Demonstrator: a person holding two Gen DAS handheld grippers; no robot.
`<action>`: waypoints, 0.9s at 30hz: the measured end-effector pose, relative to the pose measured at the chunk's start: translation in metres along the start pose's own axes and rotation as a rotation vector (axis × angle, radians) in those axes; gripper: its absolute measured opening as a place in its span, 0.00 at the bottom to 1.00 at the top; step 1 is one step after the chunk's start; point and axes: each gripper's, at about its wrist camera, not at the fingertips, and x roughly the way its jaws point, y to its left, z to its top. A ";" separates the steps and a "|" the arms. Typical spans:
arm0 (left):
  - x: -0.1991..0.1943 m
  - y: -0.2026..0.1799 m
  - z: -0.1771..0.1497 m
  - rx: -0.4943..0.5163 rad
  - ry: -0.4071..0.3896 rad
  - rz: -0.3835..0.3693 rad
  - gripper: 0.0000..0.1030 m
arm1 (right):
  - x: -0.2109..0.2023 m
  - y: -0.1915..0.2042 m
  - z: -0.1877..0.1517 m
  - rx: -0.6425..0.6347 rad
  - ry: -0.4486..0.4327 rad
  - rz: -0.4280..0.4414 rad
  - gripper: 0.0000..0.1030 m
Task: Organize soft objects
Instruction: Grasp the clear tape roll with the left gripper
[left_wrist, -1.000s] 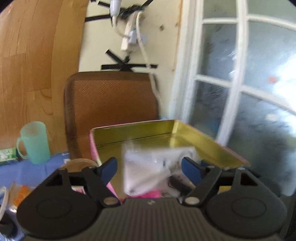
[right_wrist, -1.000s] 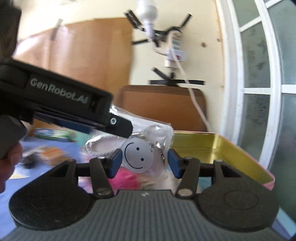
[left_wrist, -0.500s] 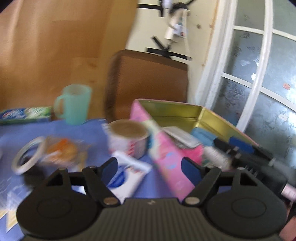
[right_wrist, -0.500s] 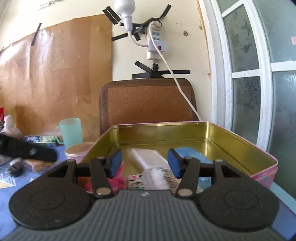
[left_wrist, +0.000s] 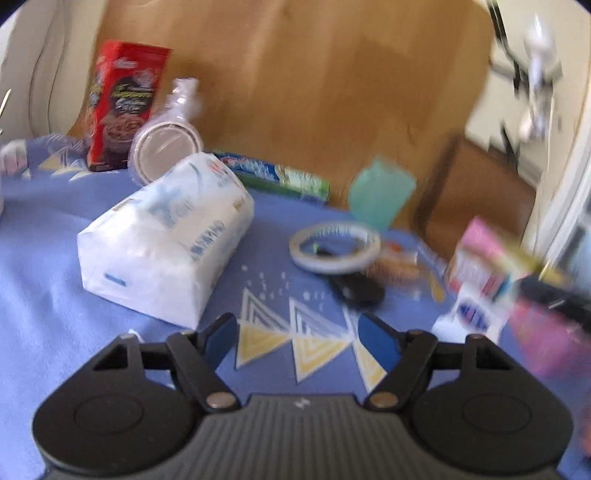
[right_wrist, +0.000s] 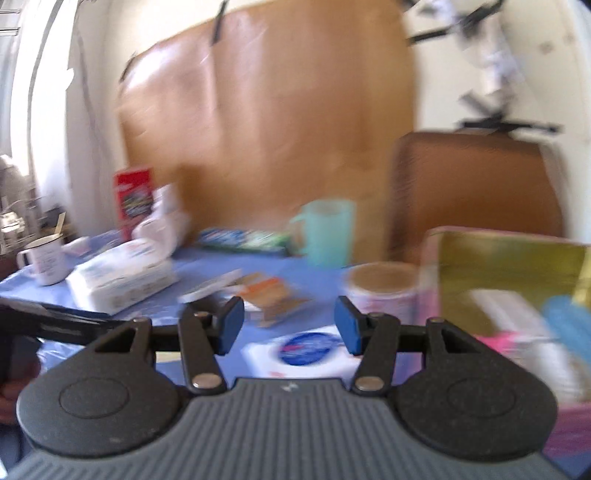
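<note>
While the white tissue pack (left_wrist: 166, 236) is lying on the blue tablecloth (left_wrist: 40, 295) ahead and left of our left gripper (left_wrist: 297, 341), we are closing its jaws on nothing. We are holding our right gripper (right_wrist: 289, 325) parted and empty above a white packet (right_wrist: 306, 354), with the pink tin (right_wrist: 517, 295) at right.

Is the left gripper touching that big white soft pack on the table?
Apart. In the left wrist view the closing, empty left gripper shows blue cloth between its left finger and the white pack.
</note>
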 end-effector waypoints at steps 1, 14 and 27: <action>-0.002 0.001 0.001 -0.014 -0.020 0.012 0.72 | 0.012 0.007 0.005 -0.007 0.015 0.022 0.55; -0.012 0.011 -0.001 -0.066 -0.106 -0.015 0.72 | 0.185 0.045 0.046 0.012 0.329 -0.013 0.15; -0.008 -0.013 -0.004 0.064 -0.012 -0.129 0.56 | 0.019 0.043 -0.017 0.040 0.216 0.016 0.12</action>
